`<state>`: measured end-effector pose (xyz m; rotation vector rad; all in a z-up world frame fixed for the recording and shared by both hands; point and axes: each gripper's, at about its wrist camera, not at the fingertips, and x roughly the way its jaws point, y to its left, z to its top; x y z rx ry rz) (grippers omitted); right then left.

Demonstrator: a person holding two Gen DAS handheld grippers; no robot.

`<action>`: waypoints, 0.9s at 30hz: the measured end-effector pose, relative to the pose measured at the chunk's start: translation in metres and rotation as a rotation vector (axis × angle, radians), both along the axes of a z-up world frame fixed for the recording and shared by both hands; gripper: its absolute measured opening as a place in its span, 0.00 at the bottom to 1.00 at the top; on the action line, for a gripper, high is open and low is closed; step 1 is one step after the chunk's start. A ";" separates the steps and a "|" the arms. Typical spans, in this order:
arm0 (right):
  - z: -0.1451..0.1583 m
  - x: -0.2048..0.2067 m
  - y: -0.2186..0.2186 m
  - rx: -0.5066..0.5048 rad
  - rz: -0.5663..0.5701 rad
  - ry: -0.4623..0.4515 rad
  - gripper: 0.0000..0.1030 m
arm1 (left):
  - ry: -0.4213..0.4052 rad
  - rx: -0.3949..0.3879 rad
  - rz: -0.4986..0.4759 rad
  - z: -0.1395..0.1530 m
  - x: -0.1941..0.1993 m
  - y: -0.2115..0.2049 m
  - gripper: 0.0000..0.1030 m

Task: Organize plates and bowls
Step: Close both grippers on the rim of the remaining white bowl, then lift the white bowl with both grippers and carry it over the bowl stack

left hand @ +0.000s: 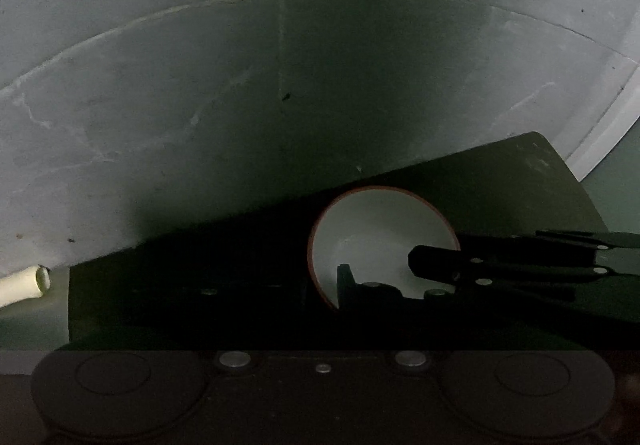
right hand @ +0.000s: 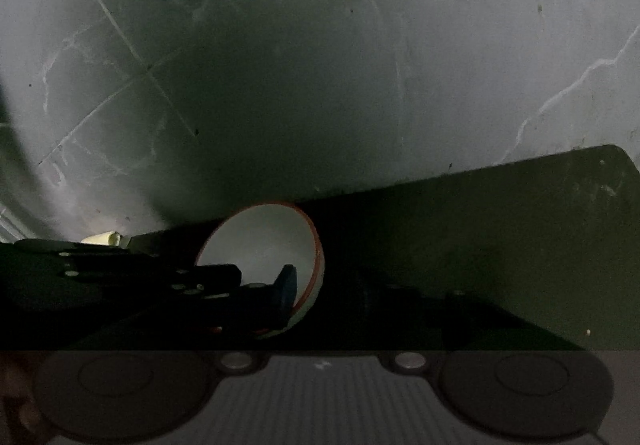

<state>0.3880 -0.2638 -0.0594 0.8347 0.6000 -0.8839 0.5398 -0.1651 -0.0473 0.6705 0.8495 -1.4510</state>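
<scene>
A white bowl (left hand: 380, 233) with a red rim rests on a dark mat (left hand: 200, 269). My left gripper (left hand: 334, 291) is shut on the bowl's lower left rim, with one pad inside and the other finger outside in deep shadow. In the right wrist view the same bowl (right hand: 264, 241) shows its right rim between the jaws of my right gripper (right hand: 310, 287). The blue inner pad (right hand: 287, 285) stands a sliver off the wall, and the outer finger is lost in the dark. Each gripper's inner finger shows in the other's view, as finger (left hand: 440, 259) and finger (right hand: 224, 273).
The dark mat (right hand: 500, 229) lies on a pale marbled tile floor (left hand: 200, 85) and has a rounded far right corner. A cream tube (left hand: 24, 285) lies on the floor beside the mat's left end. A white baseboard (left hand: 600, 117) runs at the far right.
</scene>
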 end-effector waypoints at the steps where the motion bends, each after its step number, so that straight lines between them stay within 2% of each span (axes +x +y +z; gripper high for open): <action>1: 0.001 -0.001 0.001 0.006 0.008 -0.001 0.32 | 0.006 0.000 -0.002 0.000 0.000 0.002 0.14; 4: 0.002 -0.003 0.005 0.034 0.028 -0.030 0.21 | 0.027 -0.001 -0.013 0.005 0.000 0.009 0.14; 12: 0.006 -0.005 0.031 0.051 0.020 -0.026 0.21 | 0.052 -0.012 -0.037 0.005 -0.001 0.031 0.13; 19: 0.029 -0.010 0.068 0.009 -0.018 -0.023 0.21 | 0.064 -0.058 -0.076 0.023 -0.008 0.068 0.13; 24: 0.030 -0.010 0.089 0.016 -0.049 -0.003 0.21 | 0.069 -0.042 -0.092 0.015 -0.014 0.070 0.13; 27: 0.030 -0.011 0.101 0.018 -0.073 0.009 0.15 | 0.067 -0.042 -0.093 0.017 -0.013 0.081 0.13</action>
